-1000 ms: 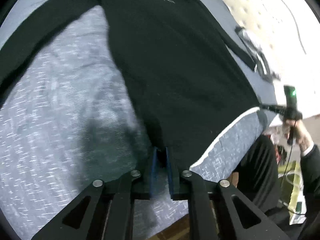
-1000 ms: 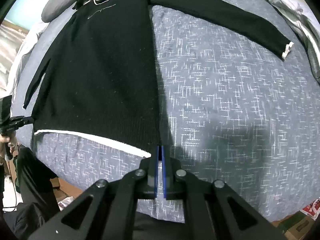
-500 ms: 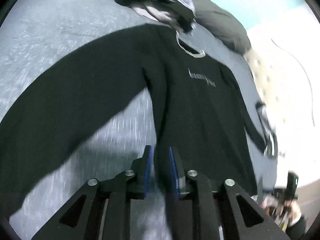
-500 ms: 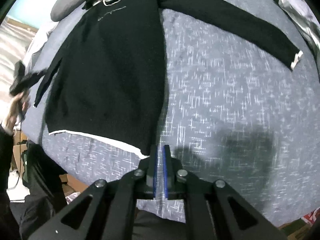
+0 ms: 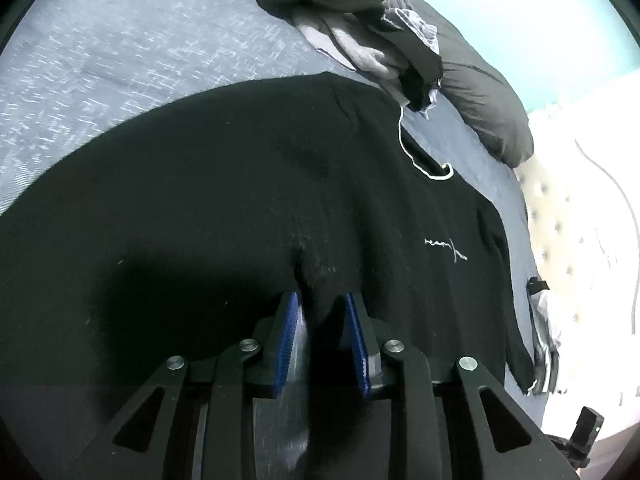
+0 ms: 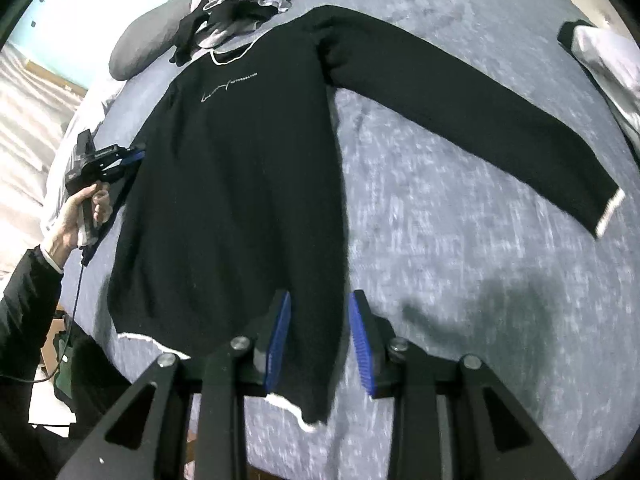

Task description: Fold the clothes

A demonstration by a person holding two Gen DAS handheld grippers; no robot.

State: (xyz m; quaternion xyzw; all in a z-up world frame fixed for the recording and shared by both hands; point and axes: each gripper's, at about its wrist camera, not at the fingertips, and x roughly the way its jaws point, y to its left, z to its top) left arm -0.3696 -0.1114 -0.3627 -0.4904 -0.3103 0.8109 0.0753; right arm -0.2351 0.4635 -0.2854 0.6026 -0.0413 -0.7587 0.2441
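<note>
A black long-sleeved sweater [image 5: 240,200] [image 6: 240,160] with a white hem and cuffs lies flat, chest up, on the bed. My left gripper [image 5: 322,298] stands open over the seam where the near sleeve meets the body, with dark knit between its blue pads. In the right wrist view this left gripper [image 6: 134,156] is at the sweater's left edge, held by a hand [image 6: 76,216]. My right gripper [image 6: 320,296] is open and straddles the sweater's right side edge just above the hem corner [image 6: 312,424]. The right sleeve [image 6: 480,120] stretches out to the right.
The blue-grey patterned bedspread [image 6: 460,260] [image 5: 120,60] covers the bed. Beyond the collar are a heap of dark and pale clothes [image 5: 360,12] [image 6: 240,12] and a grey pillow [image 5: 488,112] [image 6: 148,40]. A white garment [image 6: 604,56] lies far right. The bed's edge runs along the lower left.
Both grippers were shut on the hem corners and have opened. The left gripper moved from the hem up to the sleeve seam. The right gripper stayed by its hem corner.
</note>
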